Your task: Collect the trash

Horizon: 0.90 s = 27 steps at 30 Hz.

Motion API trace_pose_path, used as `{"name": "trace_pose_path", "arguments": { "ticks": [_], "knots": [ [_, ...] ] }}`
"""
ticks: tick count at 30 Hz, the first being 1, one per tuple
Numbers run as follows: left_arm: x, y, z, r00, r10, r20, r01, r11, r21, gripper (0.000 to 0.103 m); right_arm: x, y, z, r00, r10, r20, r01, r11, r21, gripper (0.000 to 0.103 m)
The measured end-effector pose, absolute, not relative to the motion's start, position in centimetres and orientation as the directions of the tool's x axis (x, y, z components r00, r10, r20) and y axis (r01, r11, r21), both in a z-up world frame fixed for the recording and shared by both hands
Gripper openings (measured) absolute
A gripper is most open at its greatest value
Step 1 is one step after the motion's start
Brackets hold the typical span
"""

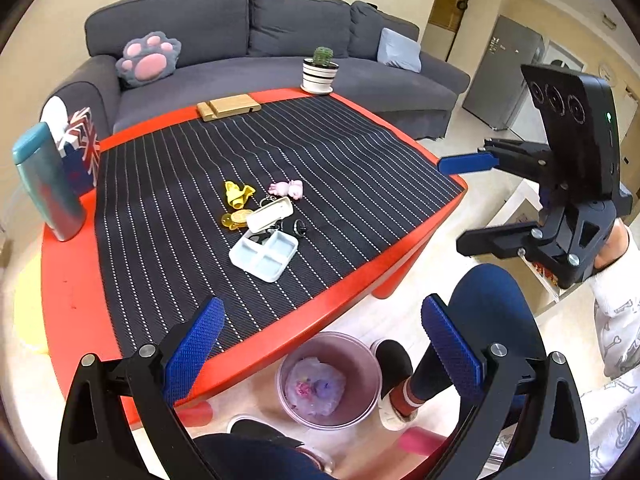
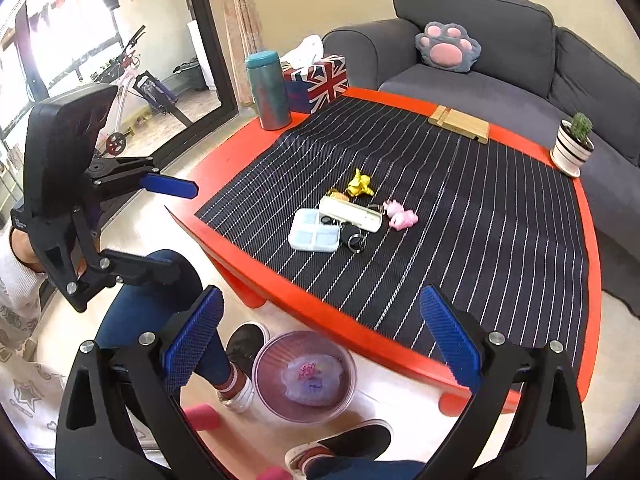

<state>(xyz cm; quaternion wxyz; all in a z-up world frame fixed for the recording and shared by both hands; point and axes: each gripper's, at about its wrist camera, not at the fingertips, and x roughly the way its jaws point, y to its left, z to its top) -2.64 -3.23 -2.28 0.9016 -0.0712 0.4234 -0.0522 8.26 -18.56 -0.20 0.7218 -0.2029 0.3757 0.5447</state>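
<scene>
Trash bin (image 1: 362, 364) on floor, below both hand-held grippers

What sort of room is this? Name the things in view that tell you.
Most likely a home living room: a grey sofa with a paw cushion, a low red table holding a potted cactus, and a fridge beyond.

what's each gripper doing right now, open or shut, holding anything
Left gripper: open, holding nothing, above the table edge and the pink bin.
Right gripper: open, holding nothing.
</scene>
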Motion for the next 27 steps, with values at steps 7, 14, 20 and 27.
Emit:
{"name": "trace_pose_path", "arguments": {
  "ticks": [7, 14, 20, 27],
  "knots": [
    [-2.5, -2.3, -2.4, 0.634, -0.154, -0.758, 0.025, 0.984, -0.179, 0.095, 9.4, -16.3, -0.1, 0.122, 0.619, -0.776, -0.949, 0.302, 0.093, 0.097],
    [-2.6, -1.9, -2.6, 0.632, -0.158, -0.759, 0.017, 0.982, -0.190, 0.095, 10.9, -13.1, -0.5, 0.117, 0.587, -0.801, -0.963, 0.264, 0.053, 0.097],
    [-2.7, -1.2, -2.9, 0.633, -0.161, -0.757, 0.005, 0.979, -0.204, 0.095, 11.6, -10.1, -1.4, 0.105, 0.560, -0.822, -0.976, 0.217, 0.023, 0.097],
    [-3.1, -0.6, -3.2, 0.636, -0.163, -0.754, -0.009, 0.976, -0.217, 0.095, 12.1, -6.9, -3.6, 0.092, 0.499, -0.861, -0.988, 0.156, -0.015, 0.097]
  ]
}}
